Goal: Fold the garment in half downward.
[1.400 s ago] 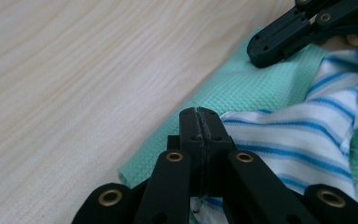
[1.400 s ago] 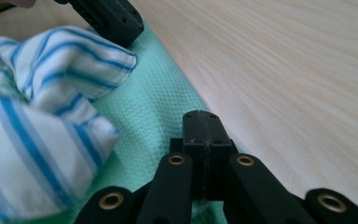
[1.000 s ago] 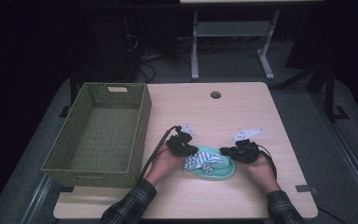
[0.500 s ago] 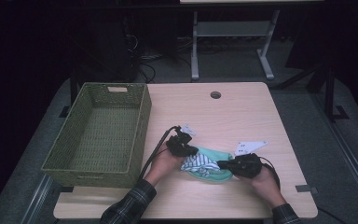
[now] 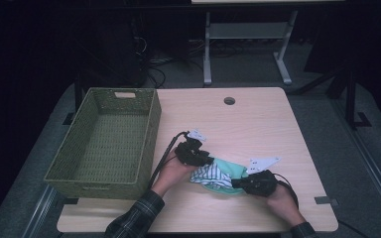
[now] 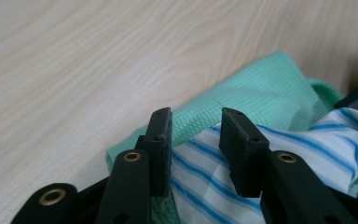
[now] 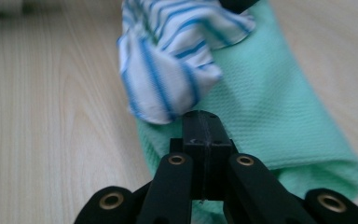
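Down near the front edge of the wooden table [image 5: 258, 124], a green waffle-weave cloth [image 5: 228, 171] lies bunched with a blue-striped white cloth [image 5: 209, 176] piled on top of it, between the two grippers. The left gripper [image 5: 202, 159] sits at the bundle's left end; in the left gripper view its jaws stand parted, having just been opening, with the striped cloth's edge lying between the pads [image 6: 161, 135] and the green cloth just behind, neither pad pressing on the fabric. The right gripper [image 5: 239, 184] is at the bundle's right end, low on the table; in the right gripper view its jaws are pressed tight together, their tips touching the green cloth where the striped cloth overhangs it, but whether a fold of fabric is pinched between them I cannot tell. A green woven basket [image 5: 104, 144] stands on the table's left side, well apart from the cloths.
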`<state>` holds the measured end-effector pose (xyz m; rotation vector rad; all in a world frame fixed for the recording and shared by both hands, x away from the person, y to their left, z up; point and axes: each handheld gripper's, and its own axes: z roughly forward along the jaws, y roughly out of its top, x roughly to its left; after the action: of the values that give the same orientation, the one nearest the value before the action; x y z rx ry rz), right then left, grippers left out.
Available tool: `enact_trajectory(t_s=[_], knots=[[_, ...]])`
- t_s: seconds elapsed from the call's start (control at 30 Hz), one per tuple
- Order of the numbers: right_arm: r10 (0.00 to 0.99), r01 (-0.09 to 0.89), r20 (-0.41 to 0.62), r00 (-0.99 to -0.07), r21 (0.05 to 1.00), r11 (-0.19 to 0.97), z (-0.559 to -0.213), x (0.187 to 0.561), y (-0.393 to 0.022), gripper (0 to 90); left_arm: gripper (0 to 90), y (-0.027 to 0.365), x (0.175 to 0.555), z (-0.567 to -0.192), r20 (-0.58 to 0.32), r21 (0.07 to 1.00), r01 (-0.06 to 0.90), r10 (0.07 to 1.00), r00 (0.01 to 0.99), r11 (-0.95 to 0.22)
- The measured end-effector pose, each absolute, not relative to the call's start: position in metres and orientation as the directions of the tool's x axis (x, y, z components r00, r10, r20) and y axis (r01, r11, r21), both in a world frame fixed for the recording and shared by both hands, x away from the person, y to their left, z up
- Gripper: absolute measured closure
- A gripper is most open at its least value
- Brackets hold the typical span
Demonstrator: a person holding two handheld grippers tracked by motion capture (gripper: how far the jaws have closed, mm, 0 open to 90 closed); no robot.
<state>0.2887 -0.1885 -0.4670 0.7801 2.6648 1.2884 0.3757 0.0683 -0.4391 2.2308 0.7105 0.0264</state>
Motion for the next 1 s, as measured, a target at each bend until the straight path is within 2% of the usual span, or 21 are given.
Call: enact_trajectory(t_s=[0.33,0.57,1.0], knots=[[0.531,0.4,0.128,-0.838,0.807,0.436,-0.448,0.311,-0.203,89.7,74.4,0.086,0.351,-0.416,-0.211,0.721,0.468,0.482,0.85,-0.511],[0.556,0.417,0.135,-0.82,0.806,0.42,-0.45,0.34,-0.203,89.6,88.7,0.095,0.331,-0.411,-0.234,0.731,0.462,0.451,0.861,-0.503],[0.571,0.443,0.143,-0.808,0.787,0.43,-0.462,0.37,-0.193,89.7,89.5,0.096,0.29,-0.419,-0.222,0.716,0.424,0.396,0.891,-0.555]])
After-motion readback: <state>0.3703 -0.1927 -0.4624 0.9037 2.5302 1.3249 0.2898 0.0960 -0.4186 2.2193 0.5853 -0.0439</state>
